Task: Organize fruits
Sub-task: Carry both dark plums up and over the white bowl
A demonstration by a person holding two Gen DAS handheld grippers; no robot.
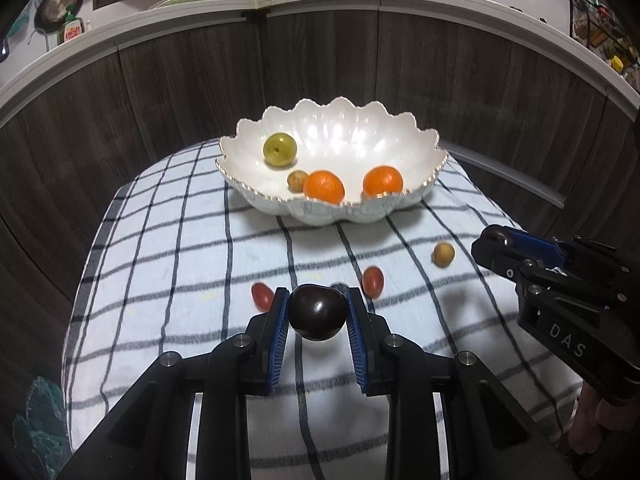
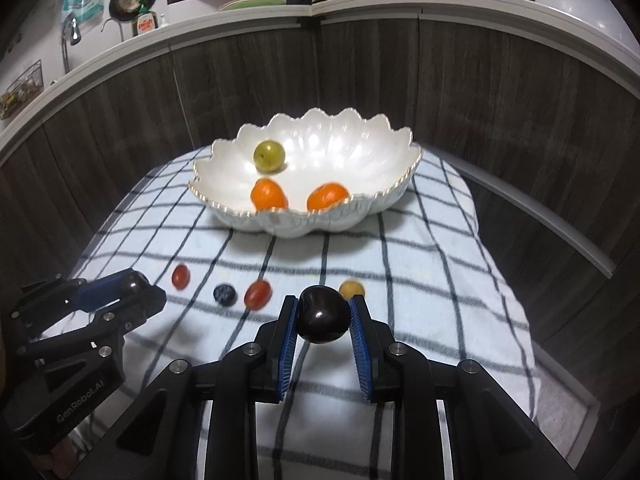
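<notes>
Above the checked cloth (image 1: 168, 240), left gripper (image 1: 318, 312) and right gripper (image 2: 324, 314) each pinch a glossy dark plum (image 1: 317, 313); both plums unblemished.

White bowl (image 1: 400, 152); orange citrus (image 1: 324, 186); blue-white checked cloth (image 1: 180, 248).

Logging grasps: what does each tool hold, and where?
Left tool pinches a dark plum by its sides; right tool likewise holds another dark plum.
</notes>
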